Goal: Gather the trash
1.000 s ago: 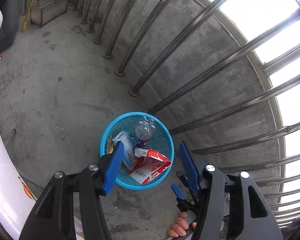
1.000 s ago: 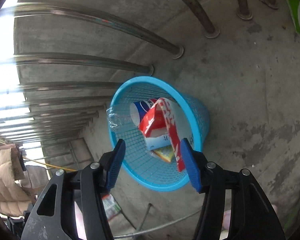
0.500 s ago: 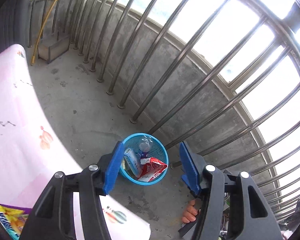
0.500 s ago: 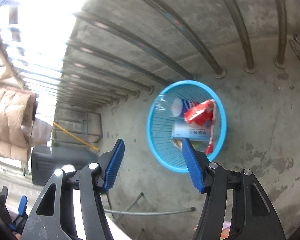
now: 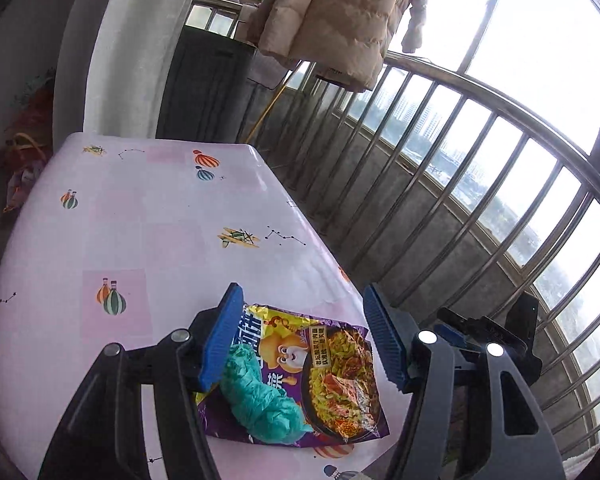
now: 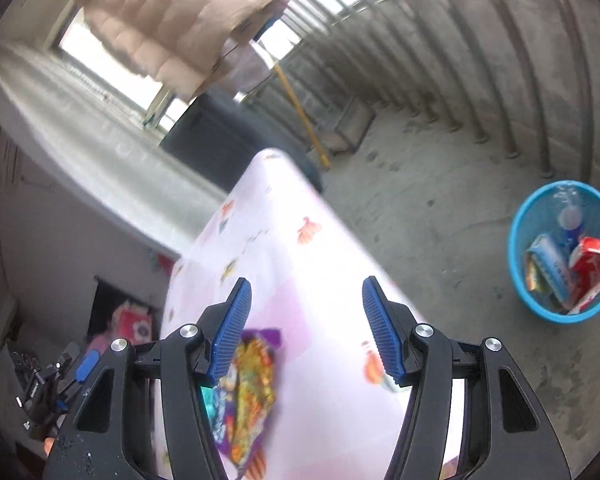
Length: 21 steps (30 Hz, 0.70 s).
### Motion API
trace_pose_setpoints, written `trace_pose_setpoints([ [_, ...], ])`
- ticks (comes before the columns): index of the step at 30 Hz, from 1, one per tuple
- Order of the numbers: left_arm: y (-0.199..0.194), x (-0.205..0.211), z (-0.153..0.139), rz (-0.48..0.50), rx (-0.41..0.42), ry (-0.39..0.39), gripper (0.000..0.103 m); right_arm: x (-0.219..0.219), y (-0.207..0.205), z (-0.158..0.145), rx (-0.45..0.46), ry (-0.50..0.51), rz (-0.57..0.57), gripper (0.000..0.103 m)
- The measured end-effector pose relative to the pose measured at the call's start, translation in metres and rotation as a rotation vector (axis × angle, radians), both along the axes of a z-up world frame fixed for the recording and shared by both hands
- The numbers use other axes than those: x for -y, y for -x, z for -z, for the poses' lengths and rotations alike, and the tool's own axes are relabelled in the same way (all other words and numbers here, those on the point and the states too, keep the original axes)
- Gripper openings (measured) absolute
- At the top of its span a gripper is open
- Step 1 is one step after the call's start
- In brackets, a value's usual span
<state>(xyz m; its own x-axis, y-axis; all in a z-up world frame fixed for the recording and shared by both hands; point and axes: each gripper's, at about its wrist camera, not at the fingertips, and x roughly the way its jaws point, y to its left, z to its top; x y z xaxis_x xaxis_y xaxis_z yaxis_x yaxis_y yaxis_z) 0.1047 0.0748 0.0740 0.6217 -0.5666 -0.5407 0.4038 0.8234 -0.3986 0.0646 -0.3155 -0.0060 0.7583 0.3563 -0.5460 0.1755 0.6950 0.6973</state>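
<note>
Trash – purple snack bag (image 5: 324, 372), teal wad (image 5: 260, 400) – on table (image 5: 140, 220), blue basket (image 6: 518, 240) holding wrappers, both fingers wide.

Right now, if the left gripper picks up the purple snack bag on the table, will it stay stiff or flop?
The purple snack bag lies flat and crinkled, so it probably flops and weighs little. Its glossy film may slip between the pads. The teal crumpled wad resting on it would likely slide off.

table cover (image 5: 148, 216) looks like glossy smooth plastic with shine on it. snack bag (image 5: 332, 376) is shiny crinkly foil, the teal wad (image 5: 260, 396) on it thin crumpled plastic. railing (image 5: 480, 92) is polished metal, floor (image 6: 440, 208) rough matt concrete, basket (image 6: 518, 280) plastic mesh, jacket (image 5: 340, 16) puffy quilted cloth.
</note>
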Motion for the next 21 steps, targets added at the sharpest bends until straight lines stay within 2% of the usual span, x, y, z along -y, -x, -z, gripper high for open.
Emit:
trace_pose_setpoints([
  [4, 0.025, -0.015, 0.03, -0.072, -0.012, -0.038, 0.061, -0.053, -0.02, -0.002, -0.027, 0.021, -0.186, 0.05],
  [7, 0.034, -0.023, 0.059, -0.116, -0.089, -0.028, 0.061, -0.073, -0.031, 0.003, -0.086, 0.051, -0.234, 0.04],
  [11, 0.036, -0.032, 0.086, -0.132, -0.173, -0.003, 0.059, -0.081, -0.042, 0.008, -0.146, 0.04, -0.266, 0.024],
  [16, 0.032, -0.033, 0.106, -0.119, -0.235, -0.005, 0.045, -0.117, -0.043, 0.003, -0.169, 0.027, -0.346, 0.023],
  [21, 0.028, -0.028, 0.112, -0.105, -0.232, -0.018, 0.036, -0.143, -0.055, 0.003, -0.193, -0.024, -0.457, 0.026],
])
